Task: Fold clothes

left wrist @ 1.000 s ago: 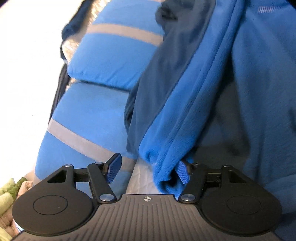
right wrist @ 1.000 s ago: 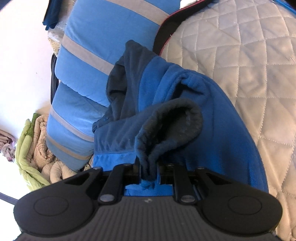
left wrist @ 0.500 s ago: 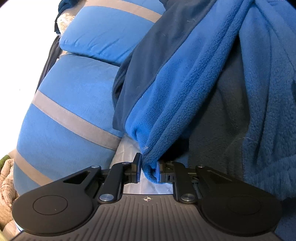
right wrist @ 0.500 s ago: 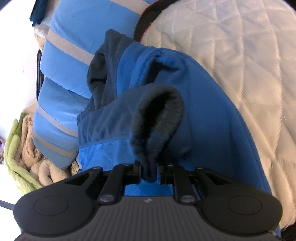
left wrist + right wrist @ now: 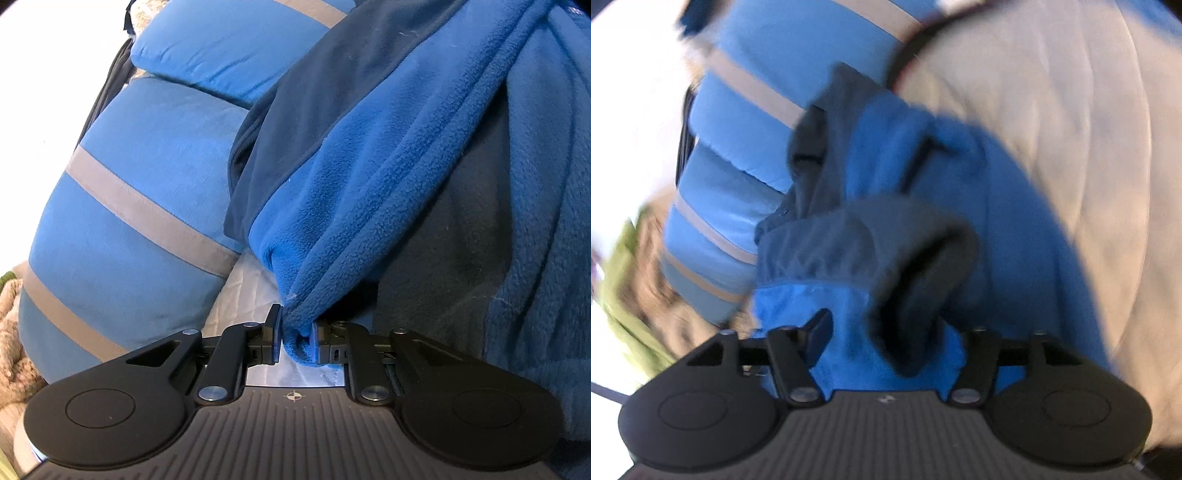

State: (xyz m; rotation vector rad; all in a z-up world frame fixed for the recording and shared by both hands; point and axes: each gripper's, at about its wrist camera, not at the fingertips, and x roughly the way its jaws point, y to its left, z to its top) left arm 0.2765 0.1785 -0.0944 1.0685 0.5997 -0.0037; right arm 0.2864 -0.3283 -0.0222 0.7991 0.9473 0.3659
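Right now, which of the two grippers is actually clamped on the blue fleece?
The left gripper: its pads pinch a bunched fold of the blue fleece jacket. The right gripper is opening, its jaws standing wide, with the dark cuff lying loose between them.

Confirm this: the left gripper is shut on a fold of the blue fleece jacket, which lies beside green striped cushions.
The colour is wrong. The left wrist view shows the left gripper shut on the blue fleece jacket, but the cushions are blue with grey stripes.

Black ribbed tongs (image 5: 296,341), blue pads
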